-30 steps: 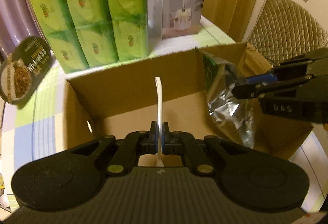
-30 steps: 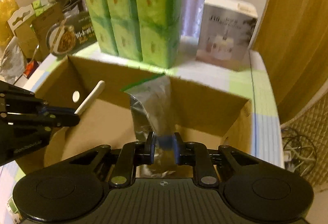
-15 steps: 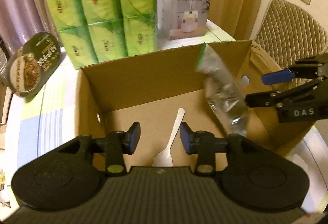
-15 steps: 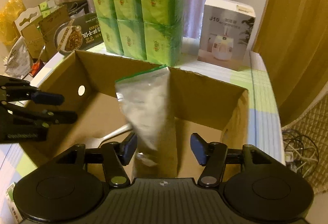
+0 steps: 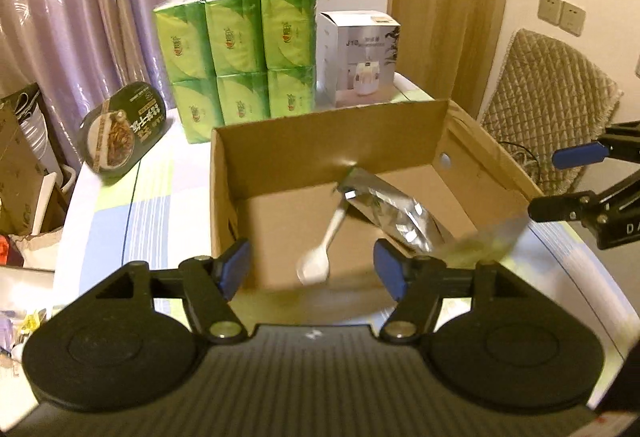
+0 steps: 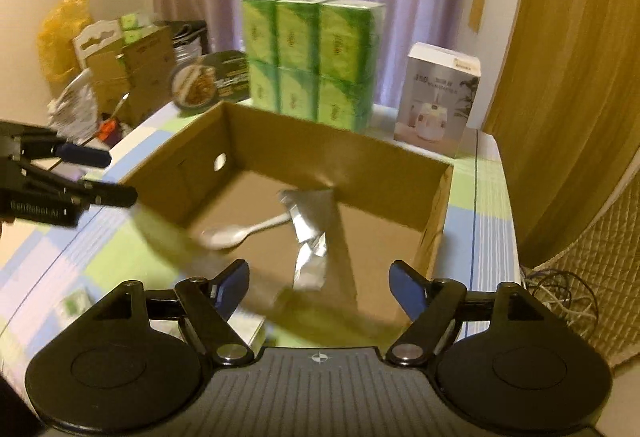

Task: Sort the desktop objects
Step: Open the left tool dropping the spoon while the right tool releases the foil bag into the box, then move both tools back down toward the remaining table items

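Once gripped, spoon (image 5: 318, 257) (pouch (image 5: 394, 213) too) lies boxed

The black left gripper (image 5: 312, 269) with blue-padded fingers (image 5: 234, 267) has just been opening; nothing sits between its spread jaws. The matching black right gripper (image 6: 319, 283) has likewise just been opening, empty, angled downward.

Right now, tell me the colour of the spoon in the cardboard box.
White; the spoon shows best in the left wrist view.
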`<state>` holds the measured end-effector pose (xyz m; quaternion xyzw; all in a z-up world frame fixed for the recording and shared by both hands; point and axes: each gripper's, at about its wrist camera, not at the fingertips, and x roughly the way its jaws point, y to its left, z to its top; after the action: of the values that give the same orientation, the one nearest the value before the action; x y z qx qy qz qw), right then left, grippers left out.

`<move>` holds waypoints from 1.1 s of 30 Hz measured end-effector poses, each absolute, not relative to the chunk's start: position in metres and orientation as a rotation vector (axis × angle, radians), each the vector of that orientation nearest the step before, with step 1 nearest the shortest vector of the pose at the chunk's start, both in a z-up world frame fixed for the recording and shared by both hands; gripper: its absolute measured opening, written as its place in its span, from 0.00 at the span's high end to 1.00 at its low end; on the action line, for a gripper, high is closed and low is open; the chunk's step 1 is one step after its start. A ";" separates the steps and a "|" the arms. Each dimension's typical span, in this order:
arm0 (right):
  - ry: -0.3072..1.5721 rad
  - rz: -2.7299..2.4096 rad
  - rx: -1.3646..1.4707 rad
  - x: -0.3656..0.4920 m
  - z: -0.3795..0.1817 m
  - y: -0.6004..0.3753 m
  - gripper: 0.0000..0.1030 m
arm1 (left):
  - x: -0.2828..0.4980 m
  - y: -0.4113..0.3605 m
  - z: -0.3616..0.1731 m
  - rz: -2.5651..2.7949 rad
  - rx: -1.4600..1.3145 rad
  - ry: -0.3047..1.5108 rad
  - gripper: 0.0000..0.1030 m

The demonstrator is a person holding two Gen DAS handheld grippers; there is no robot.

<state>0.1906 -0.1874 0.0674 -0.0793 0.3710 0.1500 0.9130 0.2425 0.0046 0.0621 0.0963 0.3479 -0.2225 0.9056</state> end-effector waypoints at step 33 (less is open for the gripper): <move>0.956 0.335 -0.025 0.082 -0.045 -0.141 0.24 | 0.127 0.096 -0.051 -0.475 0.191 0.987 0.01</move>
<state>0.0821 -0.1413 -0.0452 -0.0119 0.4580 0.1605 0.8743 0.1269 0.0961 -0.0510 0.0906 0.4685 -0.2252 0.8494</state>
